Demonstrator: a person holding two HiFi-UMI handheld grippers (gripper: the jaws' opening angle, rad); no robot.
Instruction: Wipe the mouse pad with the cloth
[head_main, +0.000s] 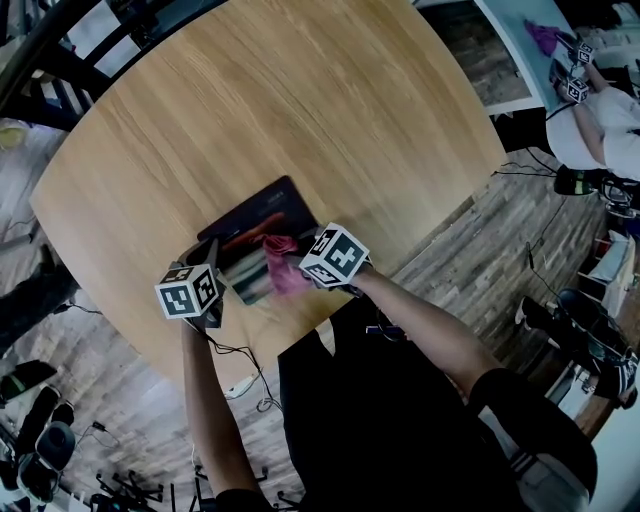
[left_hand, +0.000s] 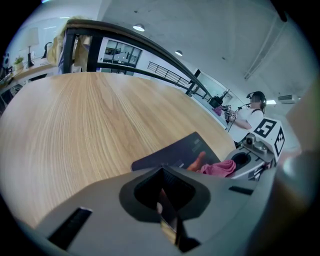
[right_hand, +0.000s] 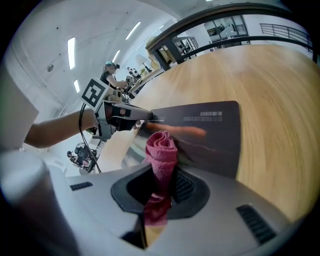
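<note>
Firmly pinched: pink terry cloth (right_hand: 161, 150) against the dark rectangular mouse pad (head_main: 262, 215)

At the left of the head view, the left gripper (head_main: 212, 270) sits at the near left corner of the mouse pad. Its jaws are pressed together. Their tips meet the pad's edge, though whether they nip the pad itself cannot be told. The mouse pad lies flat on the light wooden table (head_main: 300, 100), close to the near edge, with an orange streak printed across its dark face. Just right of that streak, the cloth touches the pad's surface as a rolled bunch. The right gripper (right_hand: 159, 197) holds it. Its jaws are closed on the cloth, with the roll sticking out ahead of them and a loose tail hanging back between them. The two grippers are near each other, one on either side of the pad's near half. Farther right, beyond the table, lies a wood-plank floor (head_main: 470, 235), and a person in a white top (head_main: 615, 120) shows at the top right corner.
</note>
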